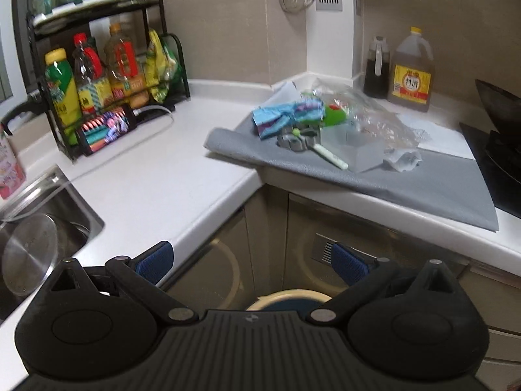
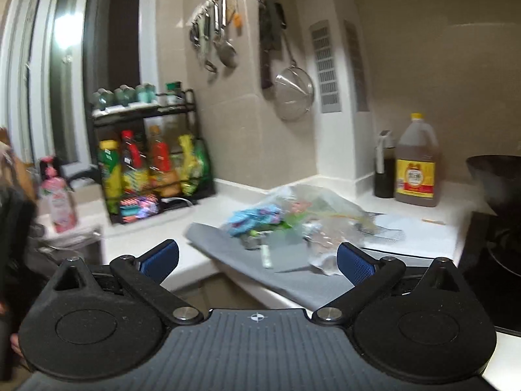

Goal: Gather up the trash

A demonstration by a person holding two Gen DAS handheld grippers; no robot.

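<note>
left wrist view: the left gripper (image 1: 253,262) fingers (image 1: 155,262) are spread wide and empty; the trash pile (image 1: 320,127) lies ahead of them on the bench (image 1: 156,182)'s grey mat (image 1: 423,182), gathered for collecting. the right gripper (image 2: 259,260) is likewise released.

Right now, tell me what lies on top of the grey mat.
On the grey mat: a blue wrapper, a clear plastic bag, a white-green stick, crumpled paper. What the bag covers is unclear.

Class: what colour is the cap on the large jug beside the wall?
Yellow cap; clearest in the left wrist view.
</note>
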